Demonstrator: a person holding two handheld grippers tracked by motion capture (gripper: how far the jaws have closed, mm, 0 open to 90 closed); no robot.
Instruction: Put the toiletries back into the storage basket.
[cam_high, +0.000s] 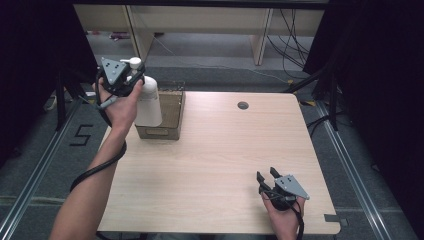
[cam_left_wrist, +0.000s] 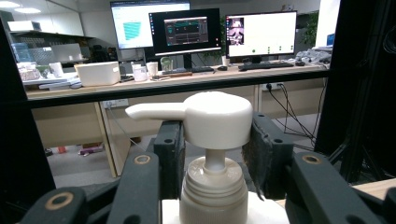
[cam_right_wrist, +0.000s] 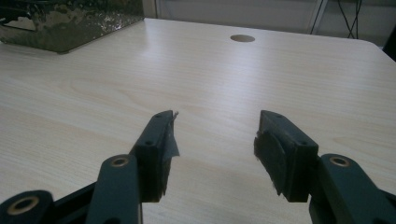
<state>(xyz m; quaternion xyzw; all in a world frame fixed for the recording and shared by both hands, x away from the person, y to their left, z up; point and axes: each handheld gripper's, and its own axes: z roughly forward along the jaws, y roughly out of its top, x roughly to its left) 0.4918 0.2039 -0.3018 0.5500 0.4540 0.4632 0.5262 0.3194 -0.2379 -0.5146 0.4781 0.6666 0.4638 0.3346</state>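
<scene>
A white pump bottle stands upright over the left part of a shallow brown box at the table's far left. My left gripper is shut on the bottle's neck just under the pump head. In the left gripper view the pump head sits between the two black pads, its spout pointing left. Whether the bottle's base rests in the box I cannot tell. My right gripper is held low near the table's front right, open, with nothing between its fingers.
The light wooden table has a round cable hole at its far side, also seen as a hole in the right gripper view. The box's corner lies far ahead and left of the right gripper. Black curtains flank both sides.
</scene>
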